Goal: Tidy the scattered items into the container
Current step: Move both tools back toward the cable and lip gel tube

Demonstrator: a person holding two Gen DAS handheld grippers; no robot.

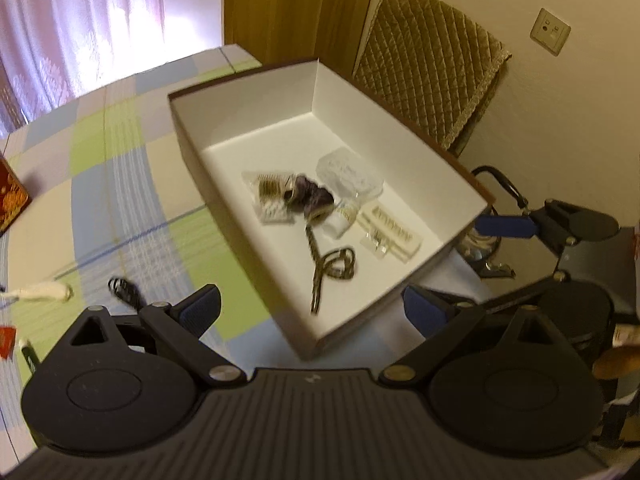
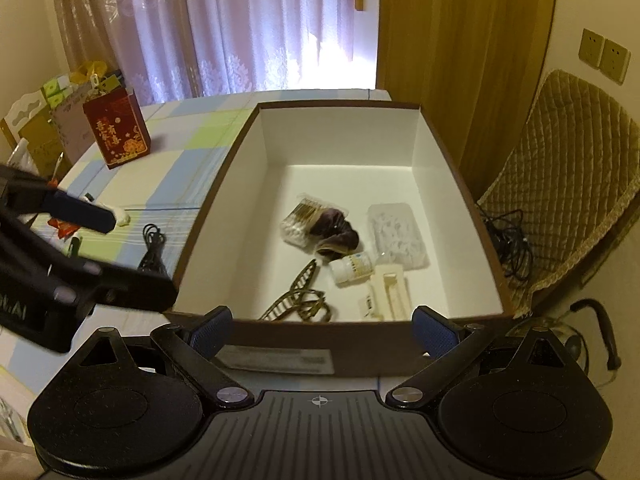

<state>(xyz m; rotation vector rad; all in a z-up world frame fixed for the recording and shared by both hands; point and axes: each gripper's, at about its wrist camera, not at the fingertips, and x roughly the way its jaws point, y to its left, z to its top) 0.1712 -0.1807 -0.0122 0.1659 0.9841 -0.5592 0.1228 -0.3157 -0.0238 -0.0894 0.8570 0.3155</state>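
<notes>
A brown box (image 2: pixel 240 152) with a white inside stands on the checked tablecloth. In it lie a cotton swab pack (image 2: pixel 300 220), a purple cloth (image 2: pixel 336 234), a clear plastic case (image 2: pixel 396 232), a small white bottle (image 2: pixel 354 268), a cream case (image 2: pixel 390 292) and brown hair clips (image 2: pixel 300 300). My right gripper (image 2: pixel 323 330) is open and empty at the box's near wall. My left gripper (image 1: pixel 312 312) is open and empty over the box's near corner. On the cloth to the box's left lie a black cable (image 1: pixel 124 292), a white wad (image 1: pixel 44 292), a pen (image 1: pixel 28 354) and a red packet (image 1: pixel 6 340).
A red gift bag (image 2: pixel 118 132) and more bags stand at the table's far left. A chair with a quilted cover (image 2: pixel 568 184) and tangled cords (image 2: pixel 508 240) sits right of the box. Behind are curtains and a wooden panel. A kettle (image 1: pixel 484 248) stands beyond the box.
</notes>
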